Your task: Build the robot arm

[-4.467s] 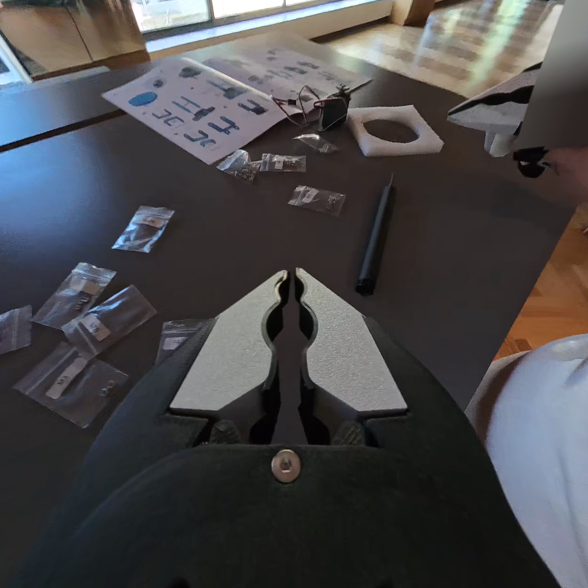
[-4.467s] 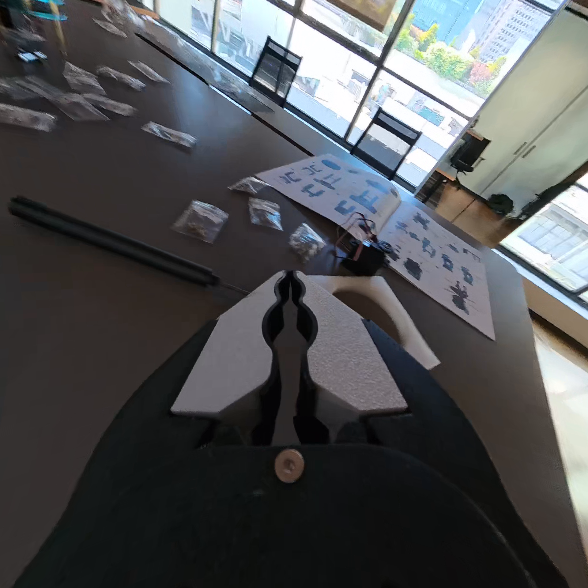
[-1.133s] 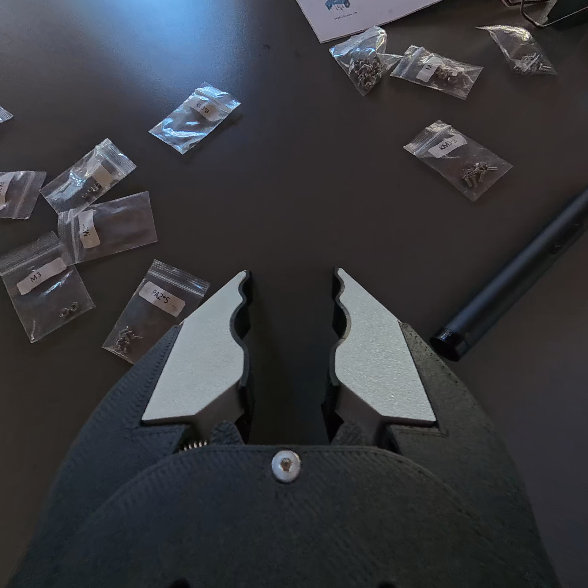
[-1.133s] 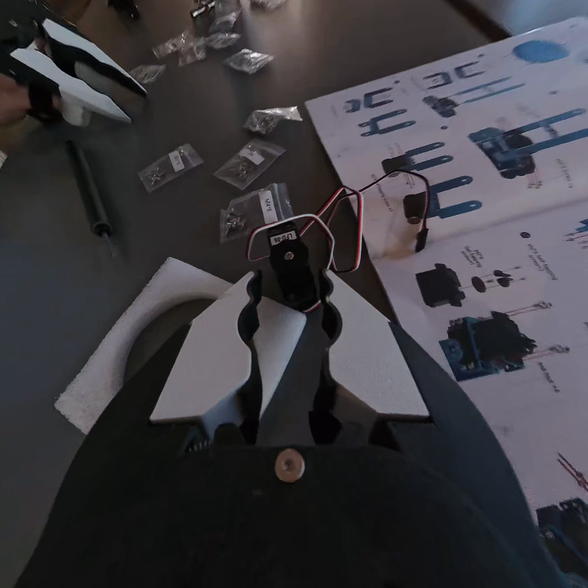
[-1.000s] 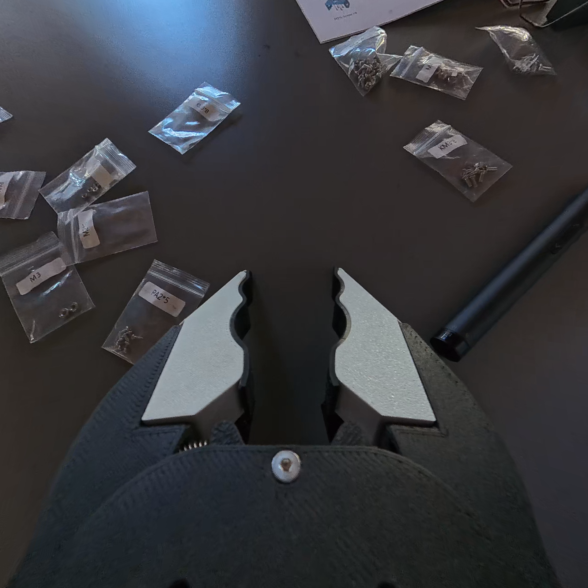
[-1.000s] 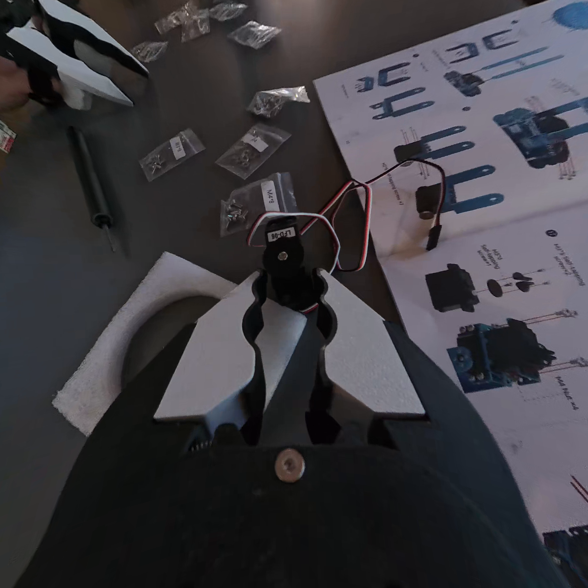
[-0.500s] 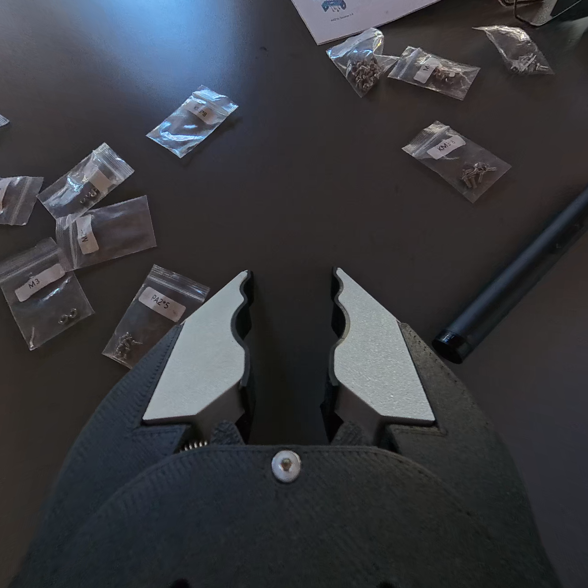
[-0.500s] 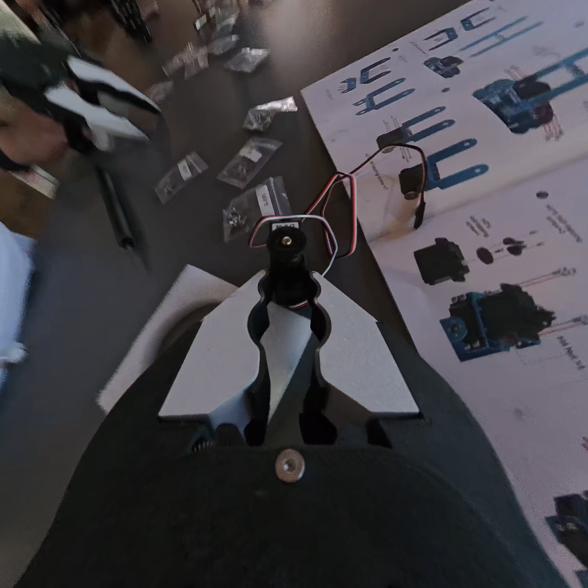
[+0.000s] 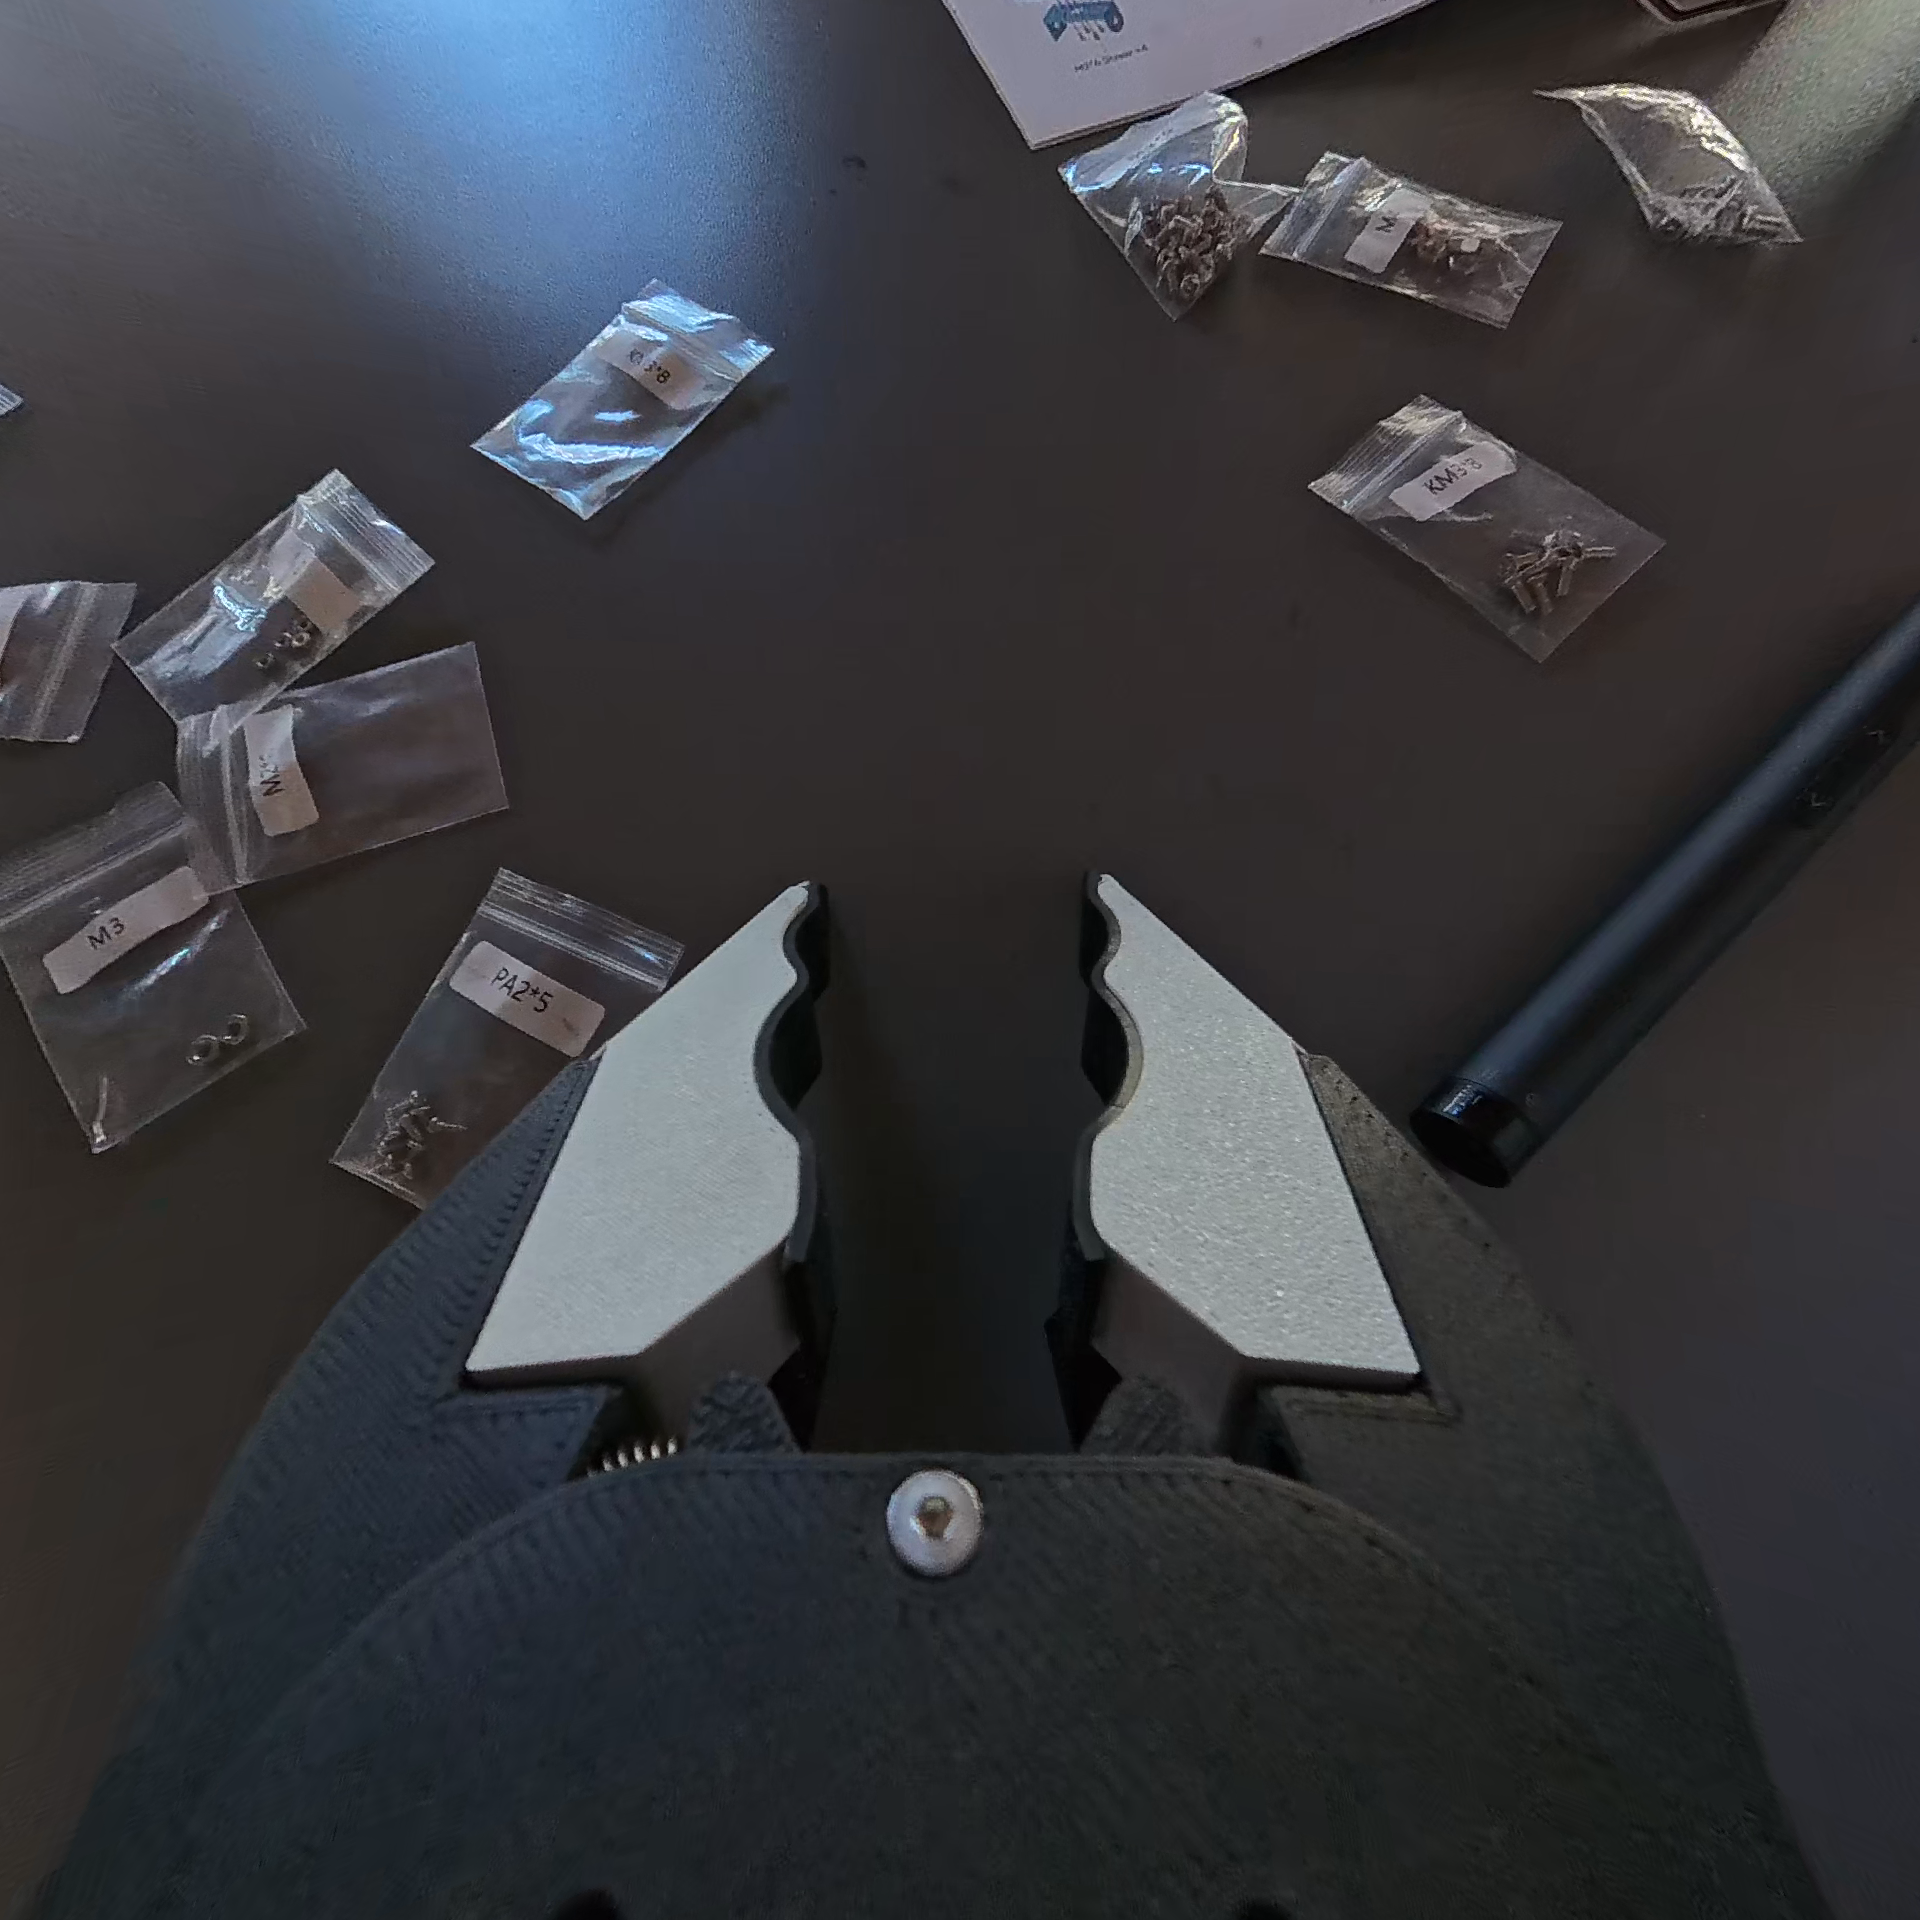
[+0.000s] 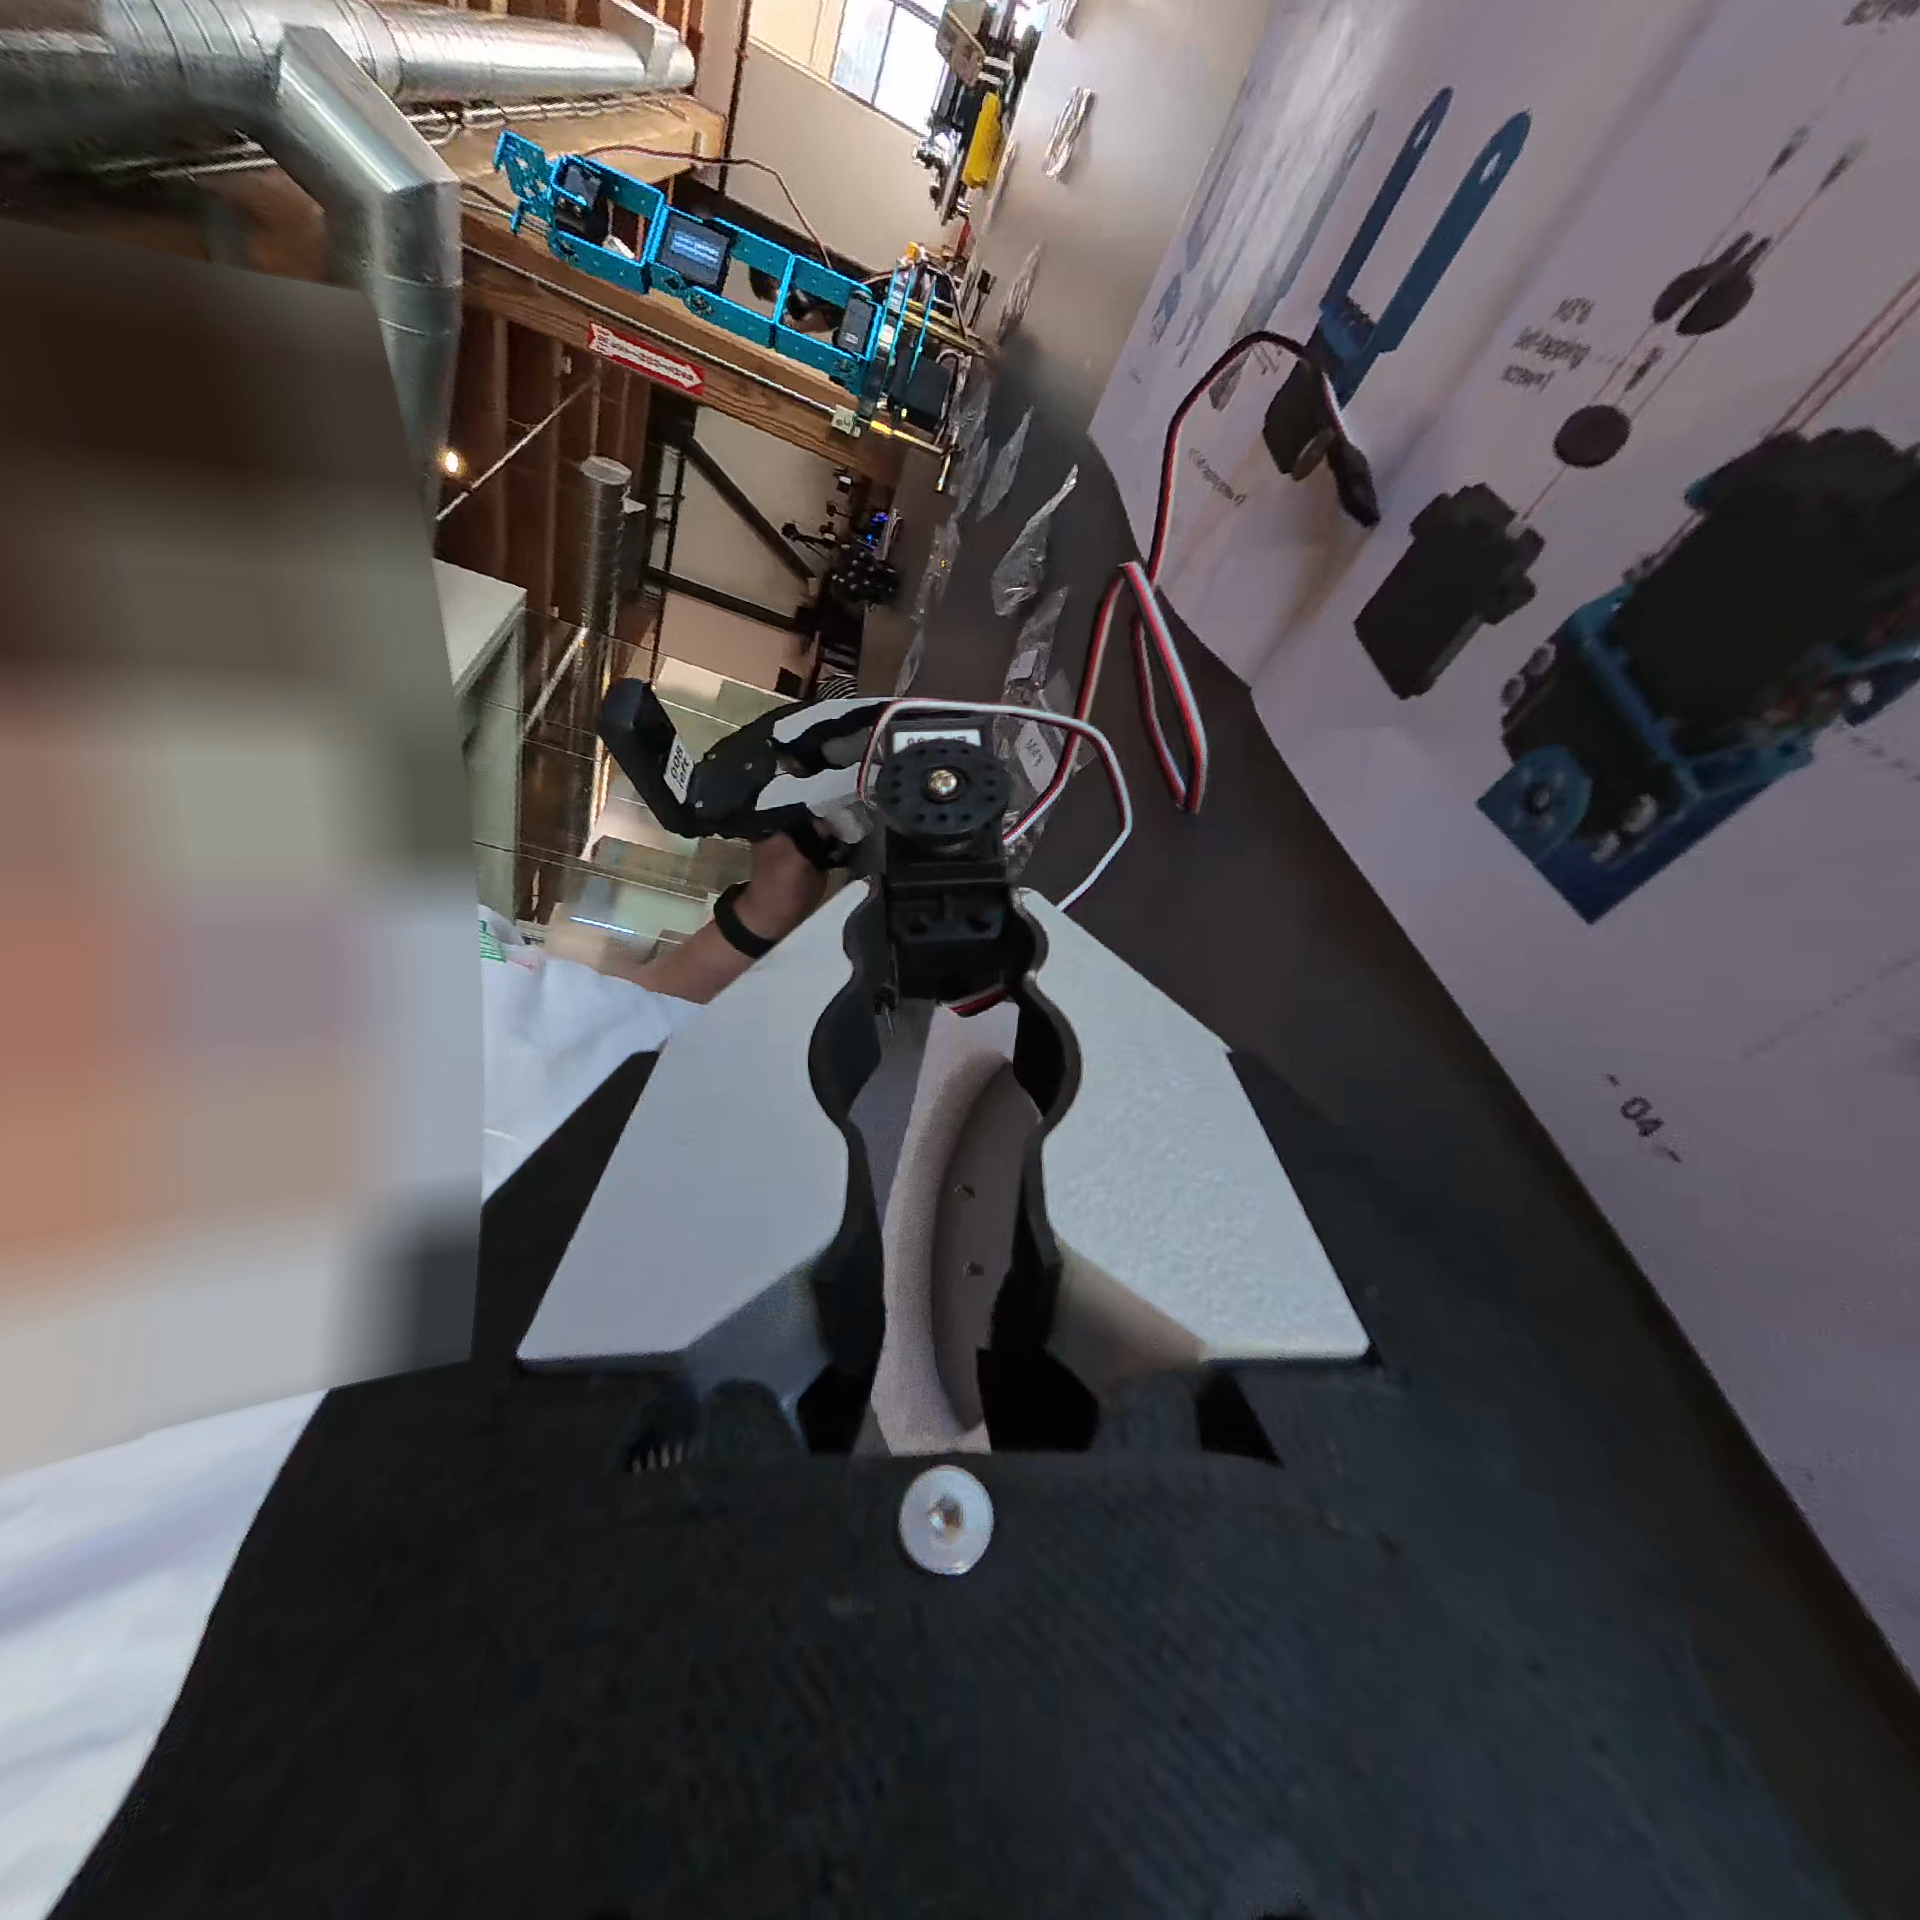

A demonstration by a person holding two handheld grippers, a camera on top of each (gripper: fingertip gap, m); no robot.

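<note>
- Dark matte table fills the left wrist view, strewn with small clear zip bags of screws; a corner of a printed sheet shows at the top edge
- left gripper hangs over a bare patch of the table with its jaws set wide and nothing between them
- Nearest to it is a labelled screw bag, just beside the left finger and partly hidden under it; a long black rod-like tool lies near the right finger, apart from it
- right gripper has its jaws drawn narrow onto a small black servo, pinching the body at the fingertips, with the round horn facing the camera
- The servo's red, white and dark wire loops away to a plug lying on the instruction sheet
- White foam piece shows through the gap between the right fingers, behind them
- This view is rolled far over, so the table runs up the right side; the left gripper appears beyond the servo, with a blue metal frame far off
</note>
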